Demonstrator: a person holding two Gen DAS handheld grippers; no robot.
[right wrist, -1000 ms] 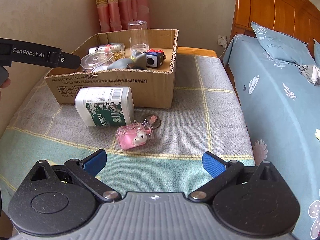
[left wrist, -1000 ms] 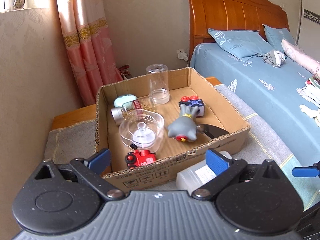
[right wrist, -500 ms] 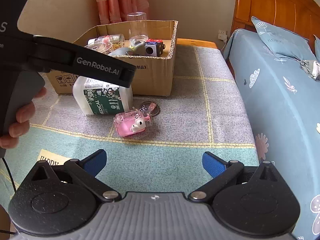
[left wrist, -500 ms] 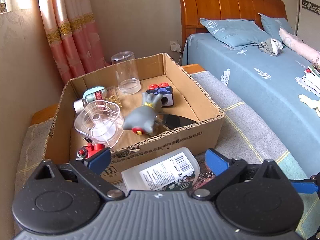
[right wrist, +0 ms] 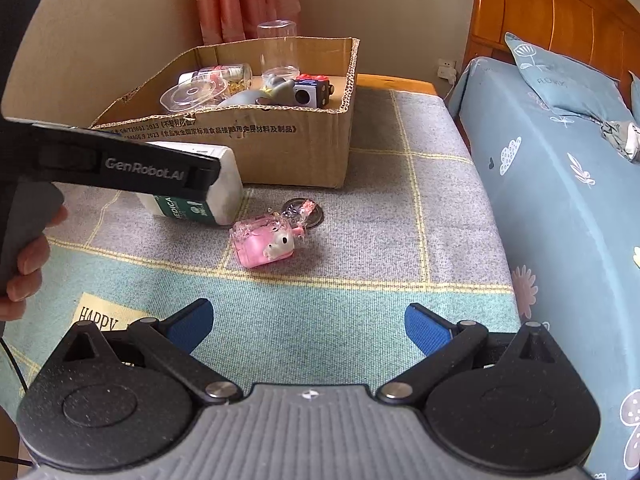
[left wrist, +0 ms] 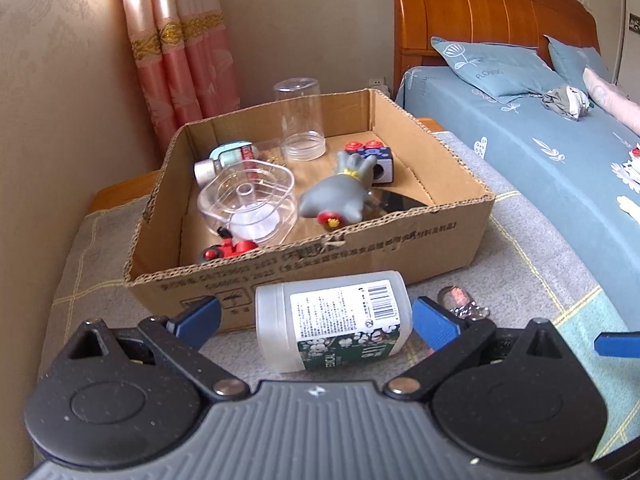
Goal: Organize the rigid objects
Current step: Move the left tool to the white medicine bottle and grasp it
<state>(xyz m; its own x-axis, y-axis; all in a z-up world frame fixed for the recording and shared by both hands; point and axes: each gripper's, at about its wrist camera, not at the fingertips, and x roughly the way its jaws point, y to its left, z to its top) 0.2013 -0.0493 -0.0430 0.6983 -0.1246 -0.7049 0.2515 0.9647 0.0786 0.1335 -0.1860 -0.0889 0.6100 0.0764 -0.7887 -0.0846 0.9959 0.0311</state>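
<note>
A white plastic bottle [left wrist: 334, 316] with a green flowered label lies on its side in front of the cardboard box [left wrist: 400, 240]. My left gripper [left wrist: 316, 322] is open, its blue pads either side of the bottle without touching. From the right wrist view the bottle [right wrist: 224, 196] is partly hidden behind the left gripper's black body. A pink keychain bottle [right wrist: 264, 242] lies just right of it on the blanket. My right gripper [right wrist: 308, 326] hangs open and empty, nearer the front. The box holds a clear lid [left wrist: 248, 200], a grey toy [left wrist: 340, 196], a clear jar [left wrist: 300, 120] and a red toy [left wrist: 228, 248].
A checked blanket [right wrist: 360, 272] covers the low table. A bed [right wrist: 560, 200] with blue sheets runs along the right, with a wooden headboard [left wrist: 480, 12] behind. A beige wall and pink curtain [left wrist: 172, 52] stand at the left. A hand [right wrist: 24, 264] holds the left gripper's handle.
My left gripper has pulled back and dropped from over the box to the white bottle, which now lies between its open pads. The right gripper has hardly moved.
</note>
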